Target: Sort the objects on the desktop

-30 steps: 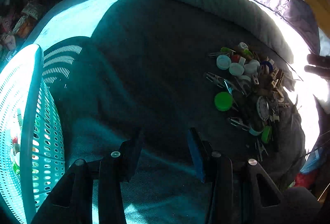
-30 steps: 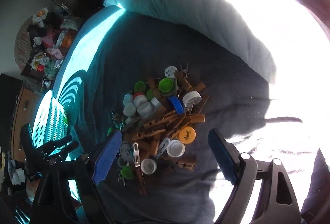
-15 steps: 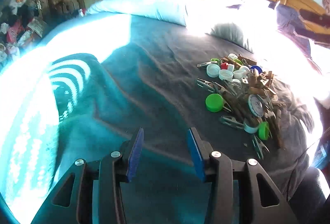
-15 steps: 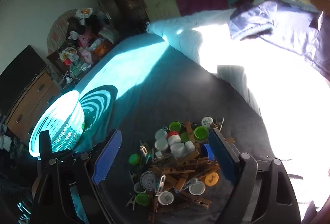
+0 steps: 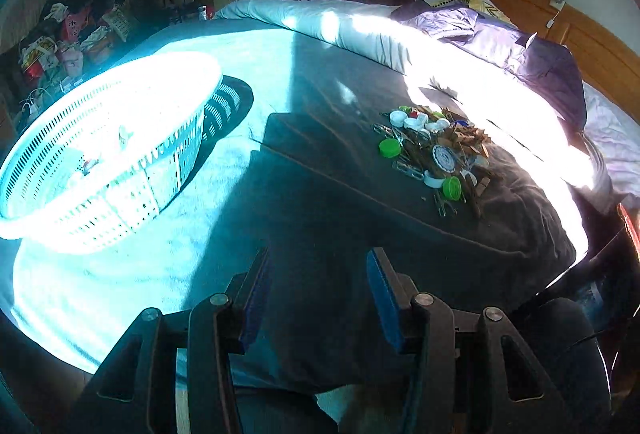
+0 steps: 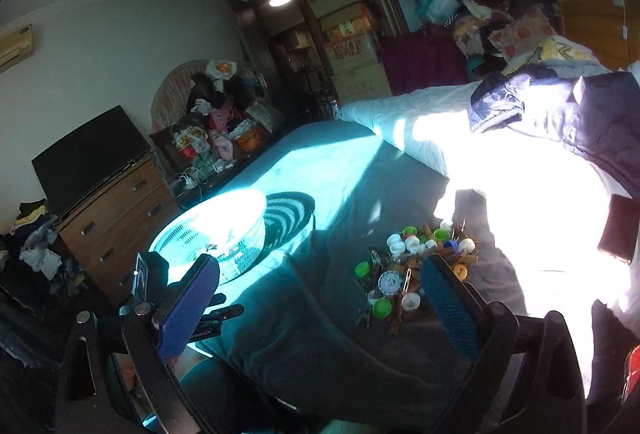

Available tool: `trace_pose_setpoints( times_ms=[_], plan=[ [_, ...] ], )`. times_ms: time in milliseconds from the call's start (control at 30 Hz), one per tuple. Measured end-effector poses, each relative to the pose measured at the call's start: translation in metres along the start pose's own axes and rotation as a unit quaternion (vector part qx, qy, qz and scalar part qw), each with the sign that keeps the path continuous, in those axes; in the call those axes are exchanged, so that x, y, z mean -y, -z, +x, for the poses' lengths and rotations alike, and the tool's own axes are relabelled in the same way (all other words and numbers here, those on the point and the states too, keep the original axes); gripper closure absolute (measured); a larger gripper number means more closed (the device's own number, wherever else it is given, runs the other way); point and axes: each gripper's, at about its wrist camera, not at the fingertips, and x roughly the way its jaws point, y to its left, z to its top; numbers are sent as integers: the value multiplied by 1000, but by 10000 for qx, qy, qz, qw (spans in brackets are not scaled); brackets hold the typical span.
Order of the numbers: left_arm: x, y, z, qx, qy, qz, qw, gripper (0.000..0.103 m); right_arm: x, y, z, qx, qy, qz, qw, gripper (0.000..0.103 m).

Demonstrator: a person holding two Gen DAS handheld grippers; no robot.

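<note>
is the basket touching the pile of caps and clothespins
Apart. The left wrist view shows the basket at the left and the pile at the right, with a broad stretch of bare blanket between them.

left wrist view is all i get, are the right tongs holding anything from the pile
observer: no, the right tongs are empty and wide open; their jaws have just been opening.
operator: where's the pile from there
observer: the pile of caps and clothespins lies on the bed beyond the tips, partly behind the right-hand pad.
operator: what's past the basket
observer: a wooden dresser with a dark screen on top stands beyond the basket.
</note>
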Motion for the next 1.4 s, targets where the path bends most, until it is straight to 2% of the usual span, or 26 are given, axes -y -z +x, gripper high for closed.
trace_pose_setpoints(
  times_ms=[167, 233, 300, 400, 533, 700, 833, 933, 1033, 1067, 1167, 1233, 1367, 1400],
  plan=[
    [15, 32, -5, -170, 74, 136, 9997, 54, 5, 56, -12, -350, -21, 455, 9983, 1],
    [19, 35, -1, -277, 43, 161, 9995, 54, 11, 73, -16, -458, 3, 618, 9970, 1],
    [23, 33, -1, -200, 25, 243, 9995, 54, 20, 84, -18, -462, 42, 783, 9958, 1],
    [24, 24, 7, -168, 4, 252, 9995, 54, 37, 88, -6, -602, -22, 1116, 9919, 1],
    [18, 7, 39, -318, -212, 324, 9987, 54, 55, 92, 16, -766, 238, 1093, 9908, 0],
    [-3, -26, 89, -536, -445, 155, 9974, 54, 100, 96, 68, -1209, 825, 956, 9846, 0],
    [-9, -53, 124, -695, -527, 53, 9962, 54, 145, 88, 109, -1255, 1268, 906, 9798, 0],
    [-4, -68, 146, -707, -585, 167, 9956, 54, 179, 79, 131, -1248, 1618, 910, 9747, 0],
    [2, -81, 164, -644, -608, 234, 9958, 54, 209, 70, 153, -1444, 1915, 820, 9674, 0],
    [2, -84, 169, -632, -627, 247, 9957, 51, 218, 68, 159, -1489, 1933, 772, 9667, 0],
    [3, -91, 182, -504, -809, 223, 9952, 29, 242, 61, 174, -1540, 2187, 621, 9615, 0],
    [2, -92, 189, -467, -859, 100, 9952, 22, 256, 59, 180, -1533, 2312, 609, 9588, 0],
    [1, -90, 197, -354, -1075, -39, 9936, 0, 271, 67, 189, -1592, 2266, 730, 9581, 0],
    [-2, -90, 199, -378, -1026, -89, 9940, 0, 271, 72, 192, -1619, 2300, 635, 9575, 0]
  ],
)
